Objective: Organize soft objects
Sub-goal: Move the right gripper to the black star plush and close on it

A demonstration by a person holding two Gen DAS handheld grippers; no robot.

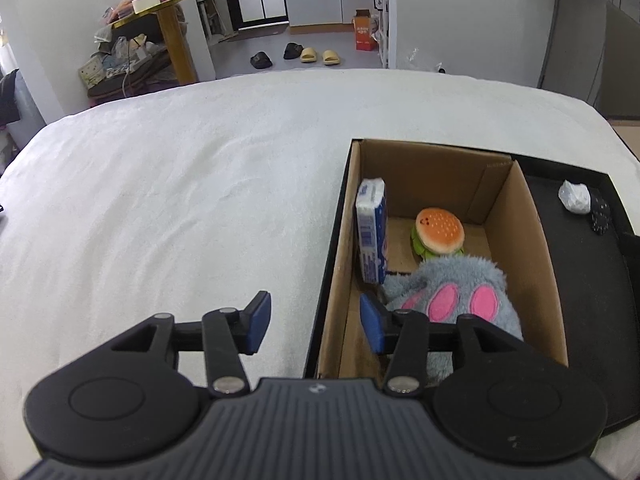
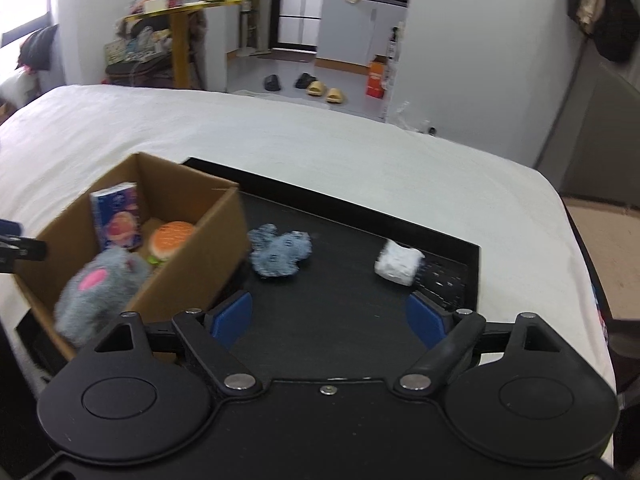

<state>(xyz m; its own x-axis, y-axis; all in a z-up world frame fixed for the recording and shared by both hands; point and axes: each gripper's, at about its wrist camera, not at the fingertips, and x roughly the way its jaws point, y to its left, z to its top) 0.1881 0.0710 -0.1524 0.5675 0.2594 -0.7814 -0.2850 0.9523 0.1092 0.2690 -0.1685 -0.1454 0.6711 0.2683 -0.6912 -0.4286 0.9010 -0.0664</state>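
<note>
A cardboard box (image 1: 532,248) stands in a black tray (image 1: 576,280) on the white bed. Inside it lie a grey plush paw with pink pads (image 1: 460,292), a burger plush (image 1: 439,232) and a tissue pack (image 1: 372,228) standing on end. My left gripper (image 1: 316,324) is open and empty, straddling the box's left wall. In the right wrist view the box (image 2: 208,252) is at the left; a blue-grey rolled sock (image 2: 280,254) and a white rolled sock (image 2: 398,262) lie on the tray (image 2: 340,320). My right gripper (image 2: 328,320) is open and empty above the tray.
A dark sock (image 1: 599,216) lies beside the white roll (image 1: 575,197) at the tray's far corner. The white bed (image 1: 180,184) stretches left and ahead. Beyond it are a cluttered yellow table (image 1: 176,36), slippers (image 1: 320,55) and an orange box (image 1: 365,32).
</note>
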